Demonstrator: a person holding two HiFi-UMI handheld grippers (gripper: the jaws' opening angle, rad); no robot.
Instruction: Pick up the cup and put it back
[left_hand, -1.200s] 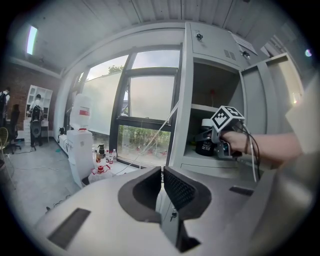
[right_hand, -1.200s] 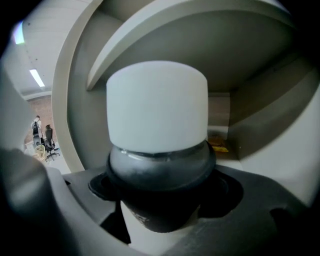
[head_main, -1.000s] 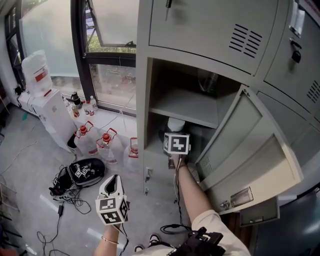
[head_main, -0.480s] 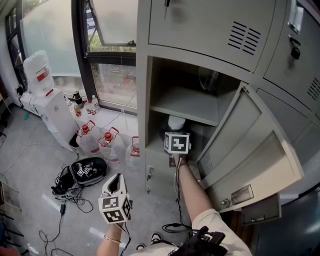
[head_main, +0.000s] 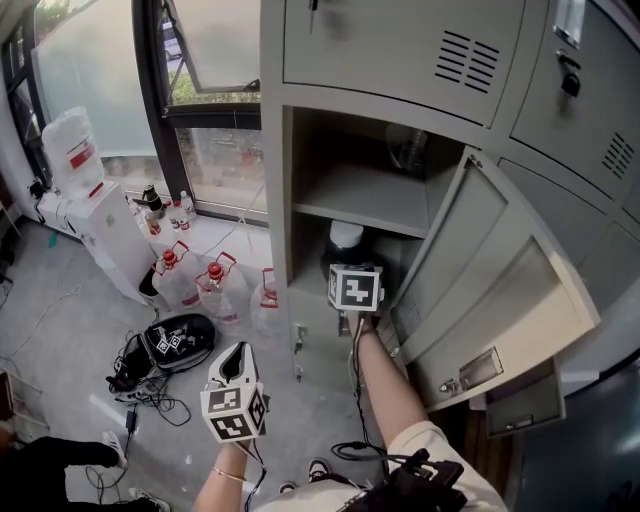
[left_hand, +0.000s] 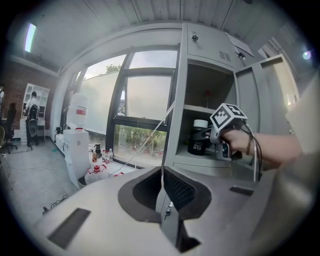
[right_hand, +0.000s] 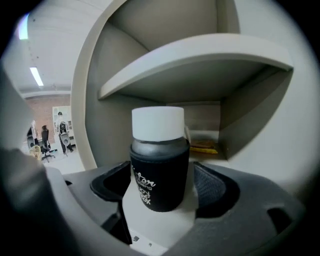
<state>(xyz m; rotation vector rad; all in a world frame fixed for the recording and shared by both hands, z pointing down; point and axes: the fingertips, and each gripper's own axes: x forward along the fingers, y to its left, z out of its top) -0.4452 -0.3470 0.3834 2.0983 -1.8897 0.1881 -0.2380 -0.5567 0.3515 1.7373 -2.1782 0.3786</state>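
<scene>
As a second ago, the right gripper (right_hand: 162, 184) reaches into the locker's (head_main: 290, 200) lower compartment. Its jaws are closing round the one cup (right_hand: 160, 165) standing there, pads not yet touching. The left gripper (left_hand: 162, 185) hangs outside, jaws together. Three jugs (head_main: 215, 290) stand below the window.

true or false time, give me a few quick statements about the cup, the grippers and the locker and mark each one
1. The cup stands between the right gripper's jaws. True; they are closing, with the pads not yet pressing on it.
2. The left gripper holds the cup. False: it is outside the locker, jaws together on nothing.
3. The cup has a white lid and a black sleeve. True.
4. The locker door is shut. False: it hangs open.
5. The cup sits on top of the shelf. False: it stands in the compartment below it.
</scene>
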